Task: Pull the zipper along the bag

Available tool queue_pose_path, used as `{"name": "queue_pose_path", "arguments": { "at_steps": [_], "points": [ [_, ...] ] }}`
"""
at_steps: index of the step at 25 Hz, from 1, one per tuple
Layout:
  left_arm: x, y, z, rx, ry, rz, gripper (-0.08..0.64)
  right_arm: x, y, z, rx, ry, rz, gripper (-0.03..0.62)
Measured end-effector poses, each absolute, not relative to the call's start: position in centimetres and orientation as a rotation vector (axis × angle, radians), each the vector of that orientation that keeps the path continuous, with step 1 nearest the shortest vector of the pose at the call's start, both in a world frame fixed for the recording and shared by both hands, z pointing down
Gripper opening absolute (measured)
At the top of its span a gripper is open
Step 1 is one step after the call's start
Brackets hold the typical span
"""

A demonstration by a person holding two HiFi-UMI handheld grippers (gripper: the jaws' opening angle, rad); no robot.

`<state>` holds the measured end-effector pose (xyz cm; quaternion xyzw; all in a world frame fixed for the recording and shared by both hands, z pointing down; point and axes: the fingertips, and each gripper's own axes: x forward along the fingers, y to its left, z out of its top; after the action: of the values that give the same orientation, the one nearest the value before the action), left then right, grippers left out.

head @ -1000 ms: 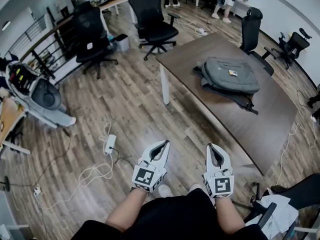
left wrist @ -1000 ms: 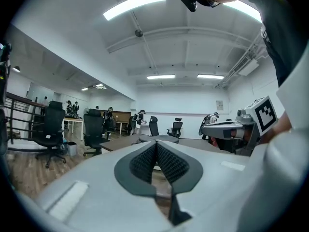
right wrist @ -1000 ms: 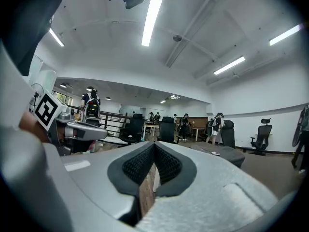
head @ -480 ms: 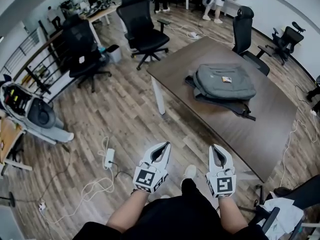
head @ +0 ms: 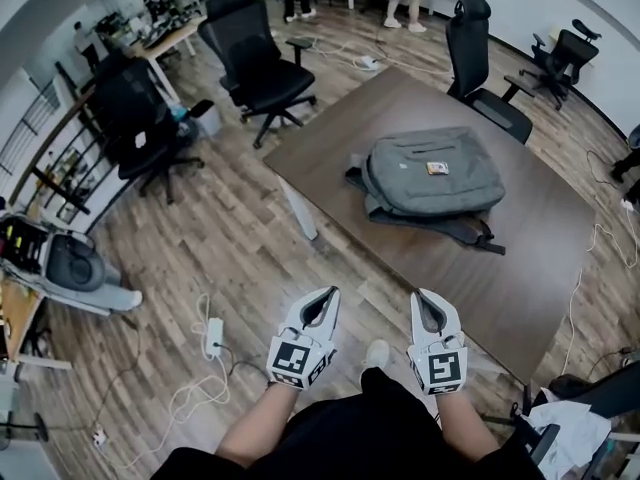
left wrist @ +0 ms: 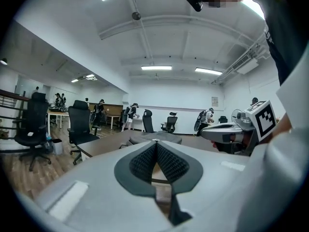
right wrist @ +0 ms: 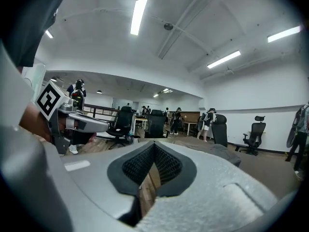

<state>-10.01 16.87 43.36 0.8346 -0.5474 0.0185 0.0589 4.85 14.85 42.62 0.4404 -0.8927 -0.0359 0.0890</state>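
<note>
The task is not yet getting under way. The grey bag [head: 432,173] is lying flat near the middle of the dark bench [head: 520,263], well apart from both grippers, and nothing is touching it. Its zipper is too small to make out from here, so I cannot tell whether it is open or shut, nor where the slider is sitting.

The left gripper [head: 327,294] and the right gripper [head: 421,295] are hovering side by side over the wooden floor [head: 230,233], just in front of the person's body and pointing towards the bench. Both gripper views are showing the fingers of each pressing together on nothing. By my reading the whole job is waiting: reaching the bag, finding the slider, pinching it, steadying the bag and drawing the zipper along.

The near edge of the bench is lying between the grippers and the bag, and bare bench top is showing all round the bag, so there is room for working from this side. A dark strap [head: 470,233] is trailing from the bag towards that near edge. One black chair [head: 475,53] is standing at the far side and another [head: 250,58] well off to the left. A white power strip [head: 212,336] with its cable is lying on the floor left of the left gripper, which could be catching a foot
</note>
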Motion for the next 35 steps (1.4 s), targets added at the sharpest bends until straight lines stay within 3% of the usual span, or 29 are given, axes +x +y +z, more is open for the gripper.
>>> {"name": "queue_pose_path", "arguments": {
  "at_steps": [20, 35],
  "points": [
    [-6.1, 5.8, 47.6, 2.512, -1.570, 0.267, 0.018, 6.3, 5.5, 45.9, 1.127, -2.582, -0.139, 0.003],
    [-7.4, -2.5, 50.0, 2.581, -1.355, 0.324, 0.017, 3.7, -1.4, 48.4, 1.196, -2.443, -0.127, 0.003]
  ]
}}
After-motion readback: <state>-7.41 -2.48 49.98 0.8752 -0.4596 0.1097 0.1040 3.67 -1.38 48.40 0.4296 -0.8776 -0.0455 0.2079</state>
